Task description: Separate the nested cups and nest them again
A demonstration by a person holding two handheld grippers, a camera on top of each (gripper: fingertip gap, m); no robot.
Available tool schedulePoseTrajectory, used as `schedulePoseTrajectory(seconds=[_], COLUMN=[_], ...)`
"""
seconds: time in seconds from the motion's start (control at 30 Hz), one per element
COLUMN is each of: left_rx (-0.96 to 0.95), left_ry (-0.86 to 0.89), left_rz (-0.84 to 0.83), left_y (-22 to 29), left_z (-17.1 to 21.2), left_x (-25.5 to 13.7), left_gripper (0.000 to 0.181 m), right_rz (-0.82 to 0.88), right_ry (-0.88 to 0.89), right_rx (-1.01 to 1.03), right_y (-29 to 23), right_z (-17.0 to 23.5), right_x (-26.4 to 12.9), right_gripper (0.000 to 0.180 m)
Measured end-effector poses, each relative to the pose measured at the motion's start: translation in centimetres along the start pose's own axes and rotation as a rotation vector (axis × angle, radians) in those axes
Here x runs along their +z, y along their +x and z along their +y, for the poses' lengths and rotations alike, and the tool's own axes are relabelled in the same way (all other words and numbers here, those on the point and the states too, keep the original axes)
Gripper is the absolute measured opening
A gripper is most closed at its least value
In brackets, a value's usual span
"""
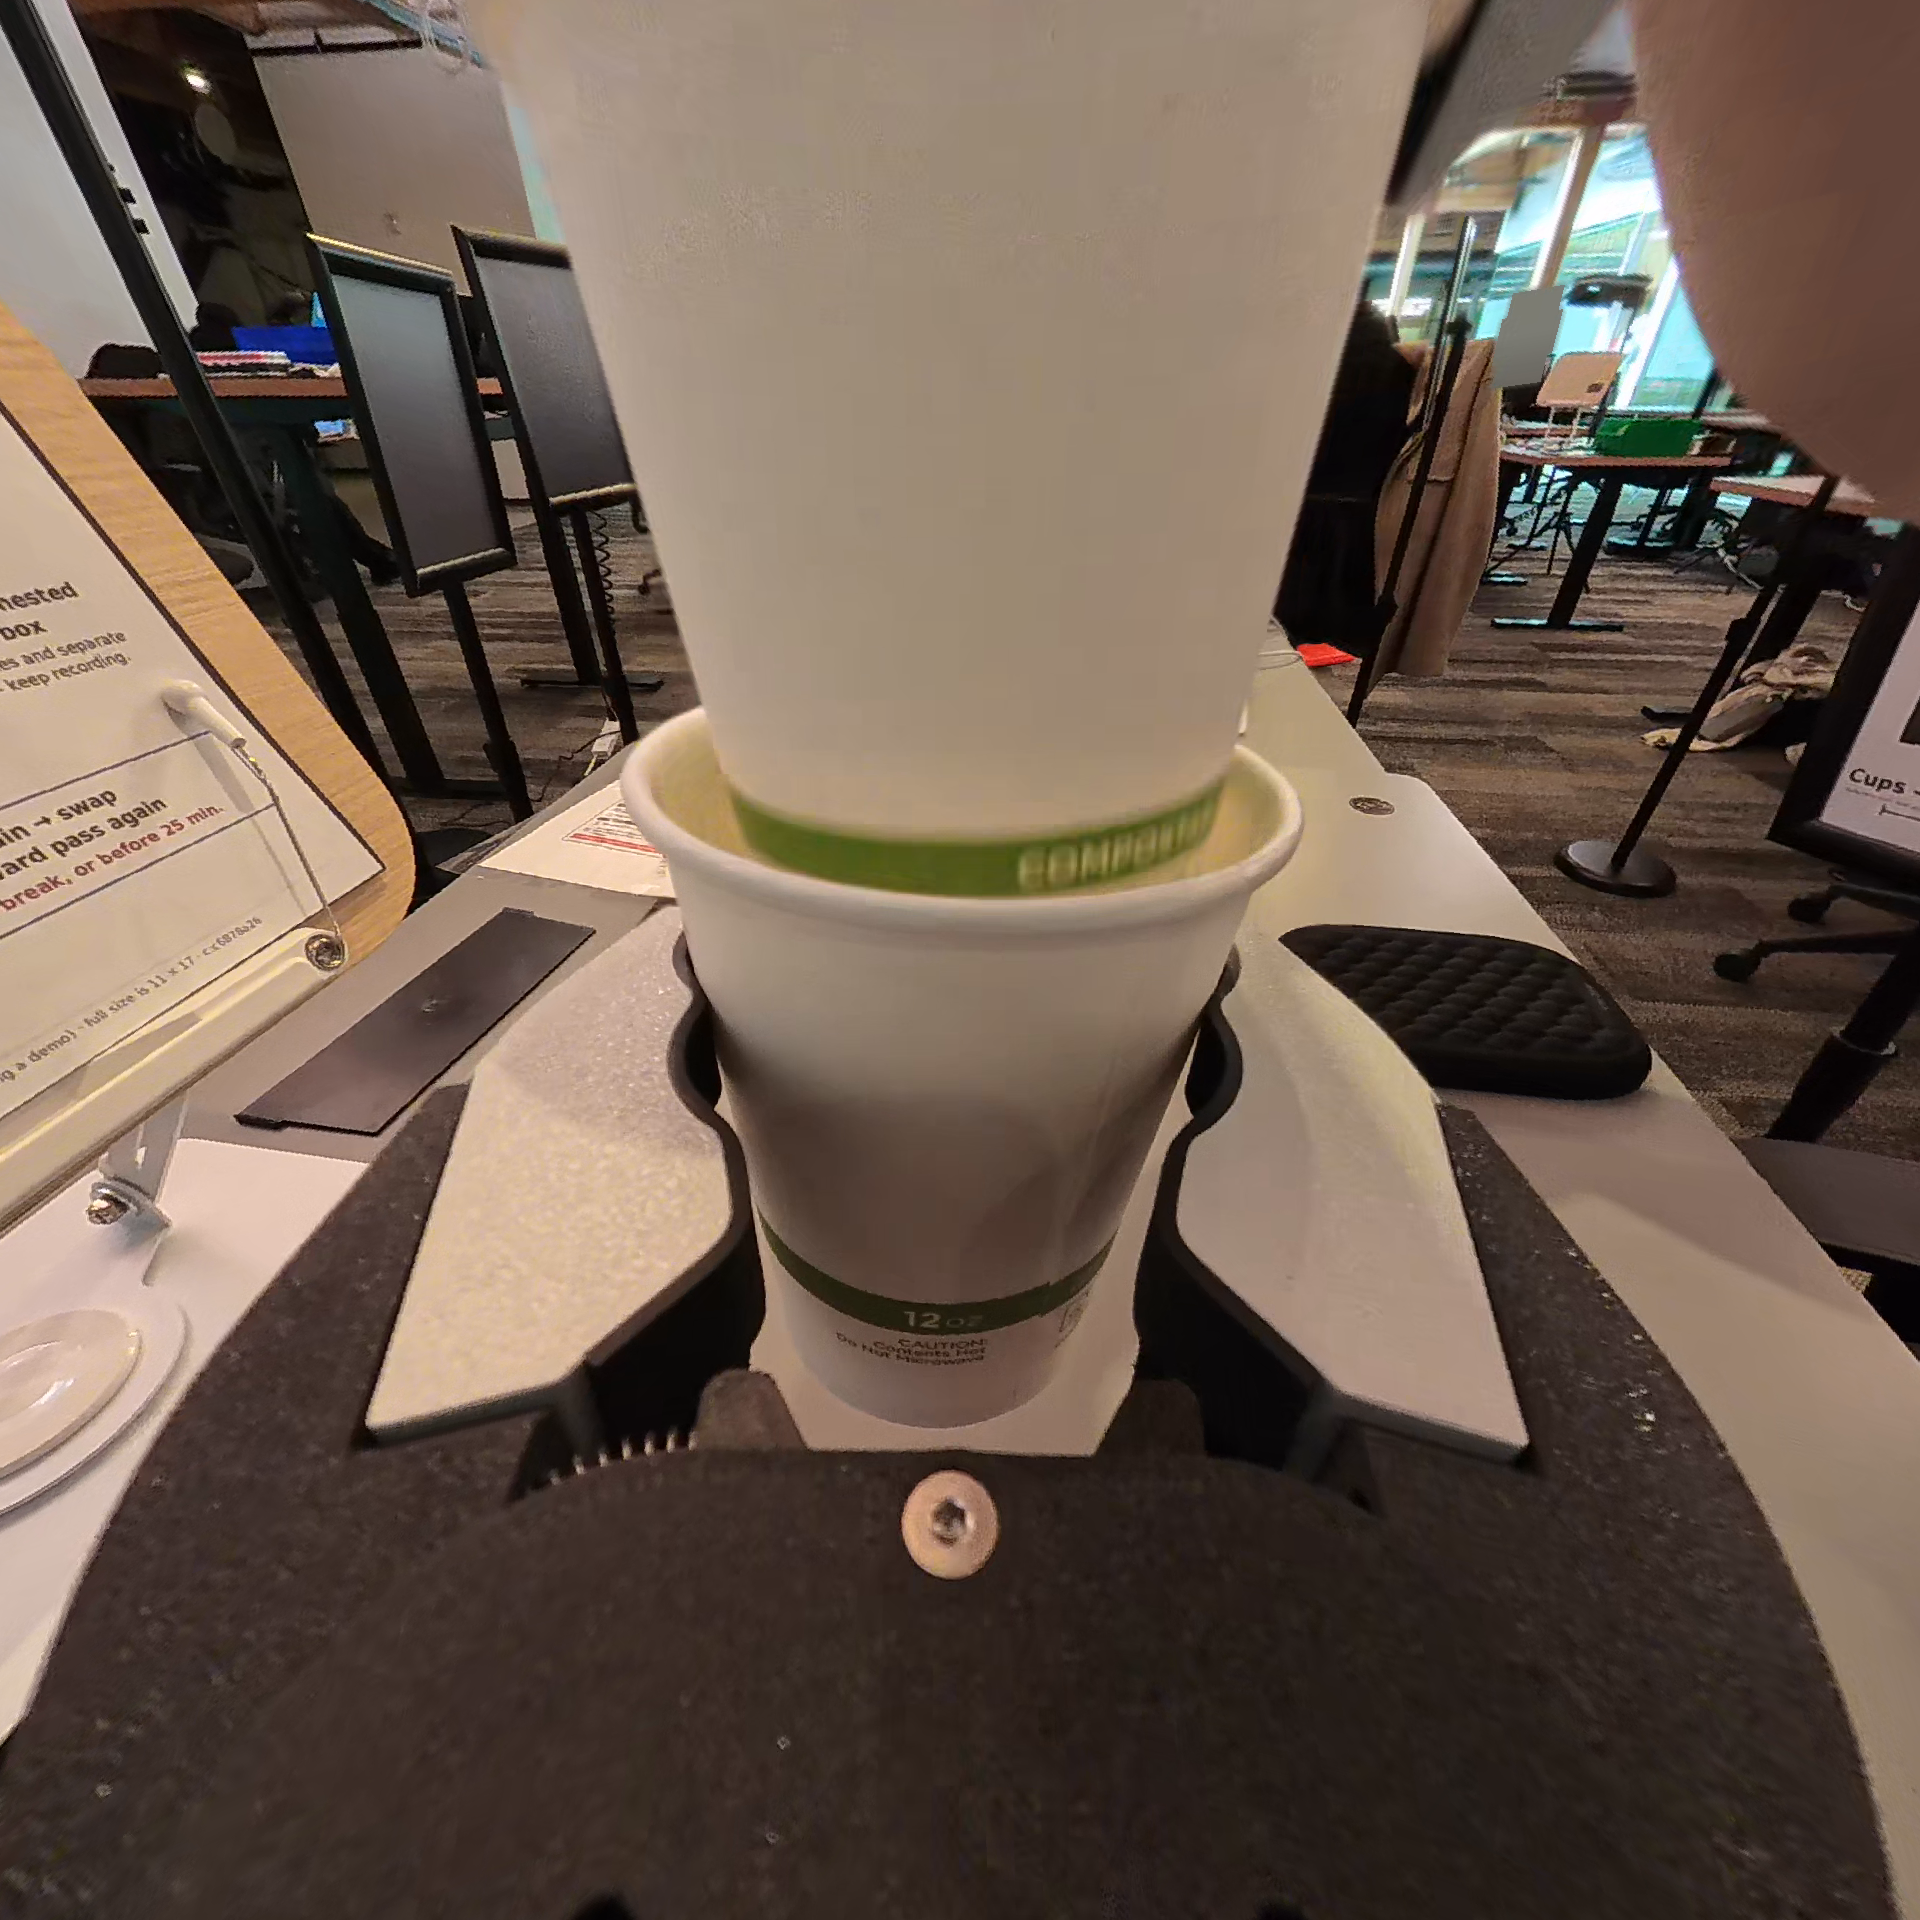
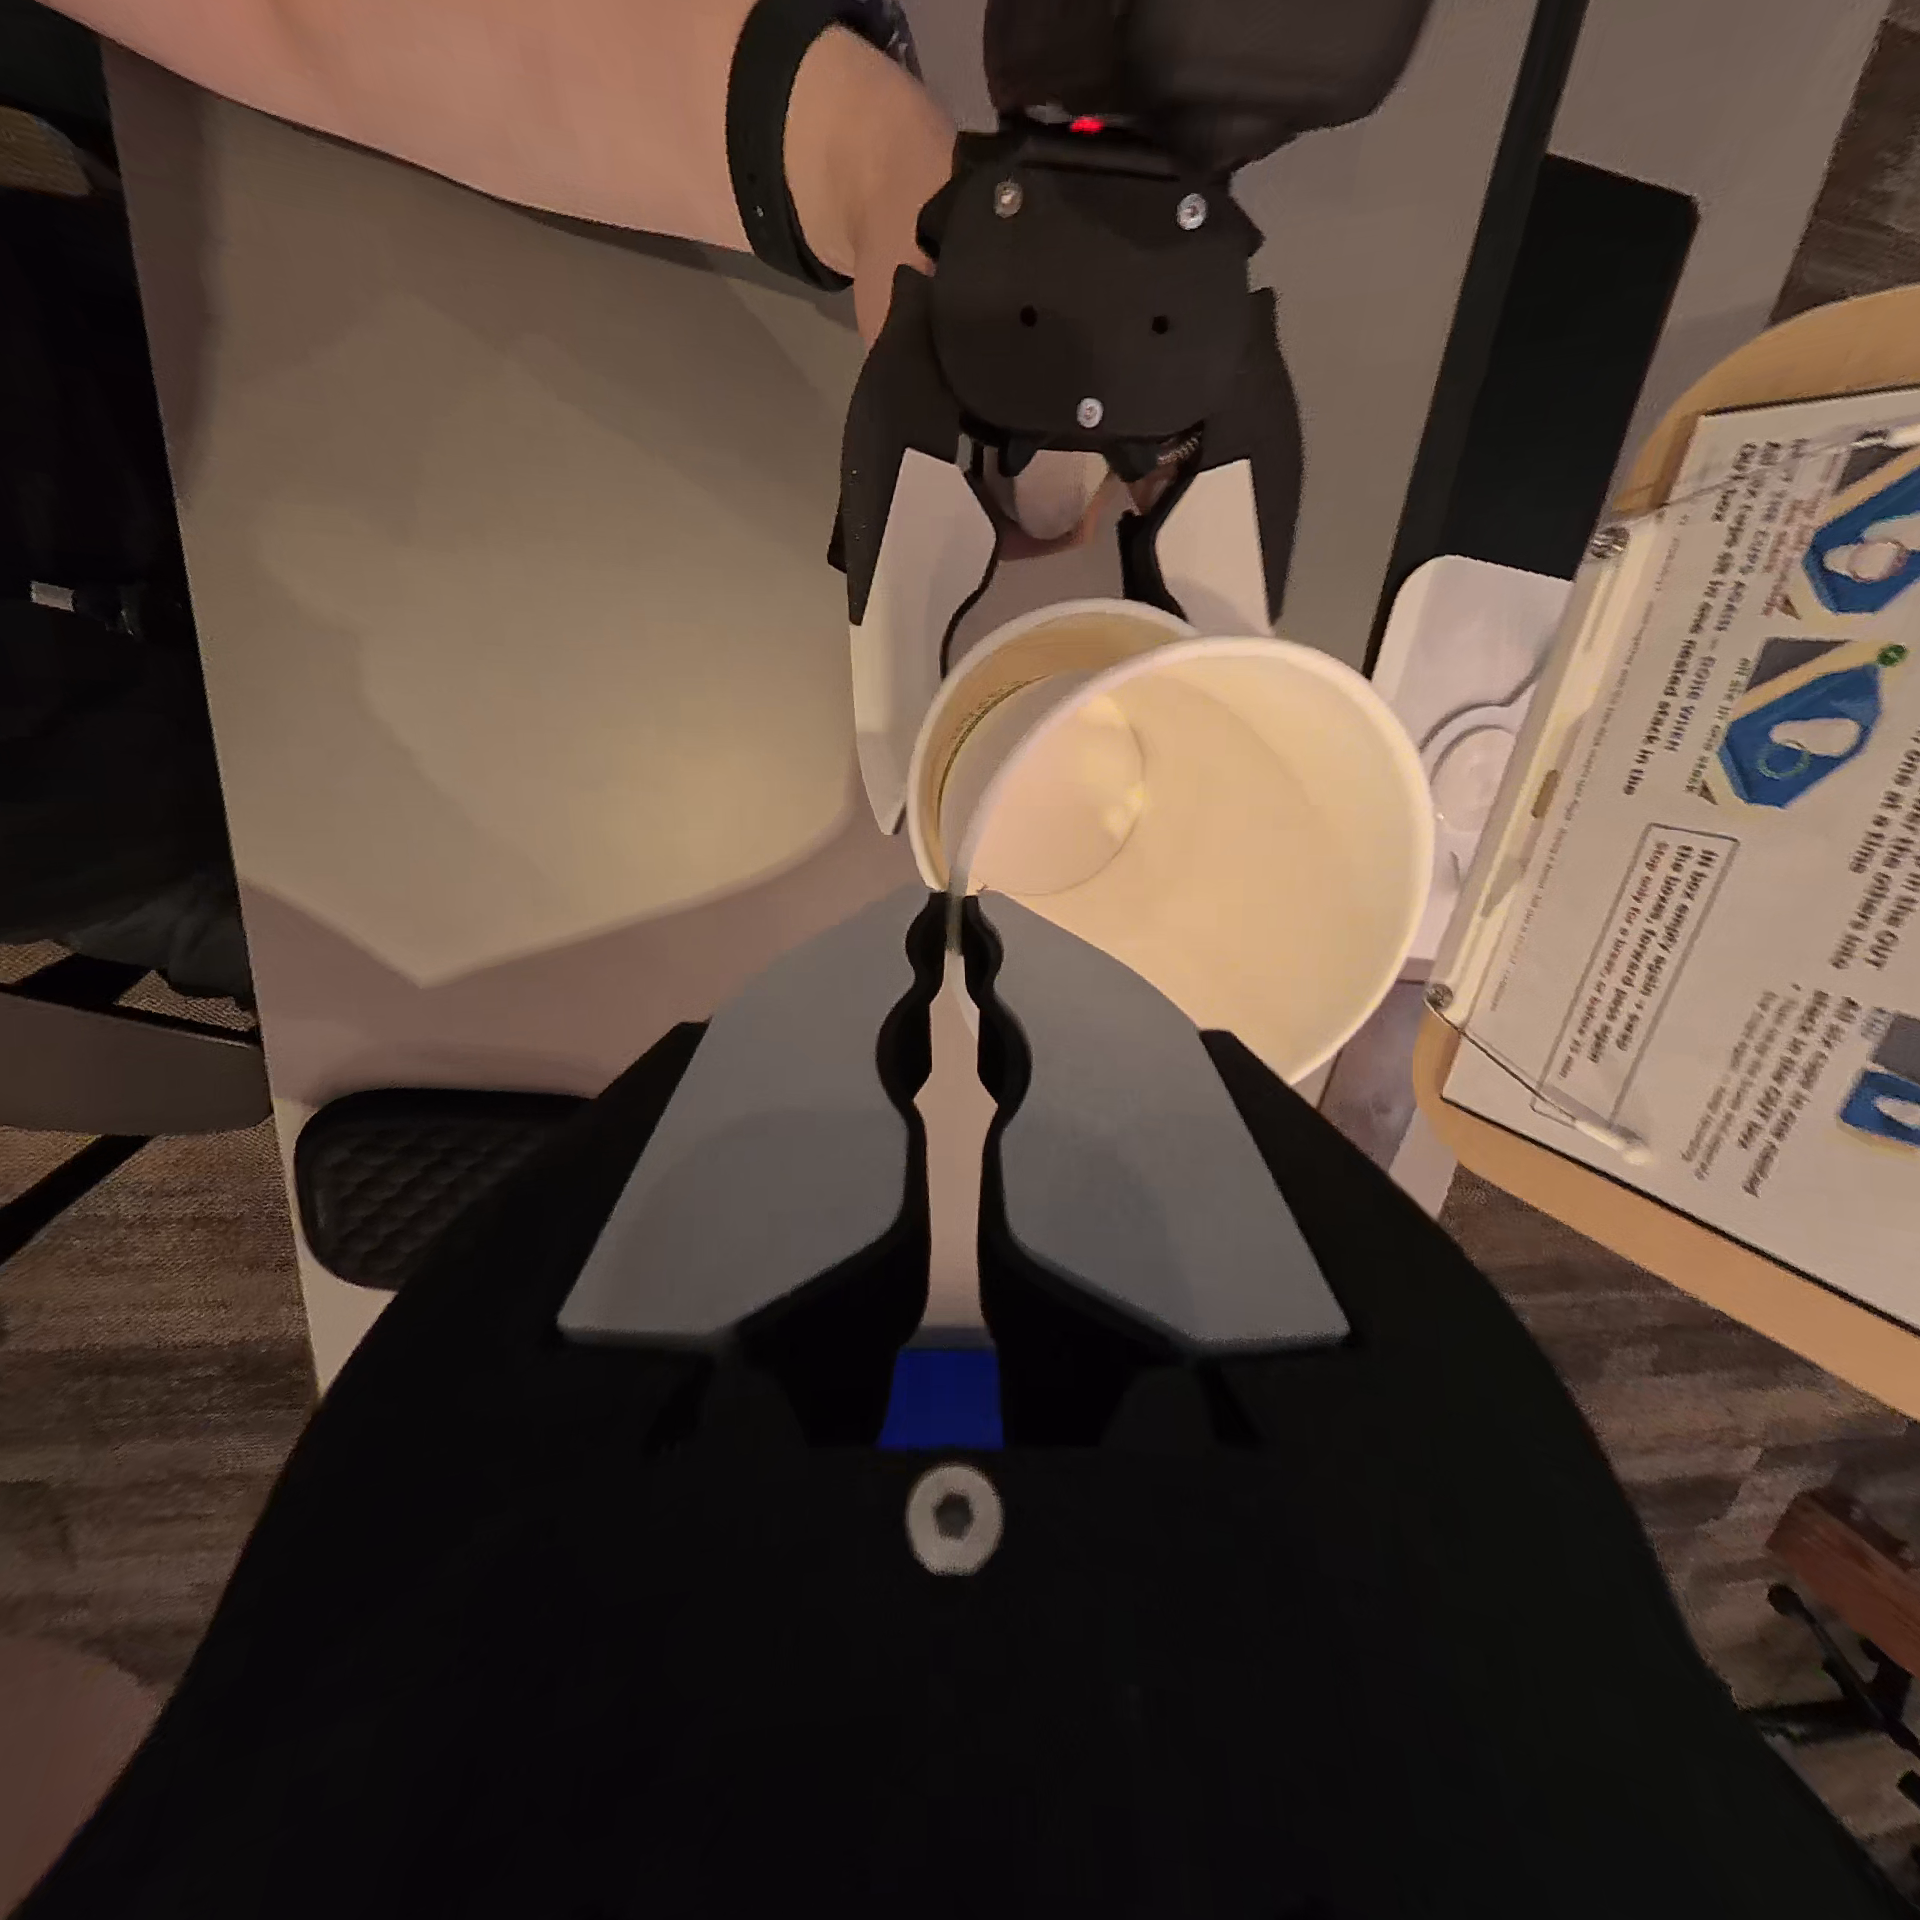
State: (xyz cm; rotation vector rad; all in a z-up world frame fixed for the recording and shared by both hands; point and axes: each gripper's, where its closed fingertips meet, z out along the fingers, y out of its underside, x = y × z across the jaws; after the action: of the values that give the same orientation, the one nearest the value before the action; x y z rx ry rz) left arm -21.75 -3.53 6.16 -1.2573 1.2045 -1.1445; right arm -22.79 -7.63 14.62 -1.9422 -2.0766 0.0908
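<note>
My left gripper (image 1: 956, 977) is shut around a white paper cup (image 1: 956, 1049) with a green band, holding it upright above the white table (image 1: 1382, 894). A second, matching cup (image 1: 956, 416) has its green-banded base just inside the lower cup's mouth, and most of it stands above. My right gripper (image 2: 954, 920) looks down from above, shut on the near rim of the upper cup (image 2: 1195, 831). The upper cup is tilted. The lower cup's rim (image 2: 966, 675) shows behind it, with the left gripper (image 2: 1039, 686) beyond.
An instruction board on a wooden stand (image 1: 156, 779) stands at the left and also shows in the right wrist view (image 2: 1714, 883). A black padded rest (image 1: 1475, 997) lies at the right. A white tray (image 2: 1475, 665) sits by the board. A person's forearm (image 2: 468, 114) reaches in.
</note>
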Motion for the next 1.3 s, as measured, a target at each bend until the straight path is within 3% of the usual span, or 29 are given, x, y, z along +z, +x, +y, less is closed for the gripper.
schedulePoseTrajectory(seconds=[0.27,0.63,0.8,1.03,1.3], left_rx=[-0.008,-0.025,-0.036,-0.046,-0.04], left_ry=[-0.017,-0.046,-0.033,-0.012,-0.032], left_rz=[0.015,0.013,0.004,-0.013,0.0], left_y=[0.2,-0.2,-0.7,-1.3,-0.8], left_z=[0.6,1.7,1.5,1.0,1.5], left_x=[0.5,0.6,0.1,-0.6,0.1], left_gripper=[0.089,0.089,0.089,0.089,0.09], right_rz=[0.073,0.106,0.146,0.185,0.232], right_ry=[0.008,0.008,-0.034,-0.159,-0.28], right_rx=[0.071,0.177,0.312,0.588,0.868], right_y=[1.6,1.0,-0.7,-5.6,-12.0], right_z=[0.6,6.3,13.4,26.5,40.3], right_x=[-5.7,-7.0,-8.5,-9.5,-7.0], right_gripper=[0.003,0.002,0.002,0.002,0.002])
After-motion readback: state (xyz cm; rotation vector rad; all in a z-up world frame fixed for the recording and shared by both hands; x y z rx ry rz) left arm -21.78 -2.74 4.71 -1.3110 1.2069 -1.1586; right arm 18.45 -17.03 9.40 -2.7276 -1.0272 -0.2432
